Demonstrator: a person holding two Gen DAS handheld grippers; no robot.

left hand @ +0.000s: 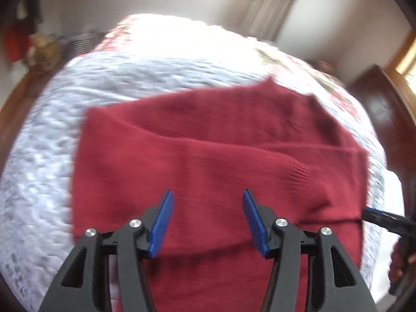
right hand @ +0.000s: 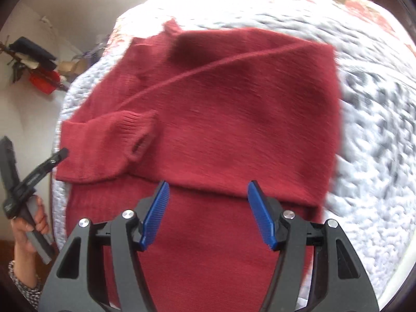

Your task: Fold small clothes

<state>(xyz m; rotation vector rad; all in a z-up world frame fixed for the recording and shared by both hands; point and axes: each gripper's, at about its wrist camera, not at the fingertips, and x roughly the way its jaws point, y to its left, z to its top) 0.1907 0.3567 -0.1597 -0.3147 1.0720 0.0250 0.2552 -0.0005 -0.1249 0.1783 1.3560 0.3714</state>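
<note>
A dark red knit sweater (left hand: 213, 161) lies partly folded on a white quilted bedspread (left hand: 41, 156); a sleeve with a ribbed cuff (left hand: 301, 174) is laid across its body. In the right wrist view the same sweater (right hand: 221, 119) shows the cuff (right hand: 127, 124) at its left side. My left gripper (left hand: 206, 195) hovers open above the sweater's near part, nothing between its blue pads. My right gripper (right hand: 208, 189) is also open over the near fold edge, holding nothing. Each gripper shows at the edge of the other's view: the right gripper (left hand: 384, 217), the left gripper (right hand: 39, 169) in a hand (right hand: 28, 231).
The bed has a floral cover (left hand: 330, 83) at the far end. A dark wooden cabinet (left hand: 377, 104) stands to the right of the bed. Clutter with a red item (right hand: 44, 83) sits by the wall left of the bed. Curtains (left hand: 270, 2) hang by a window.
</note>
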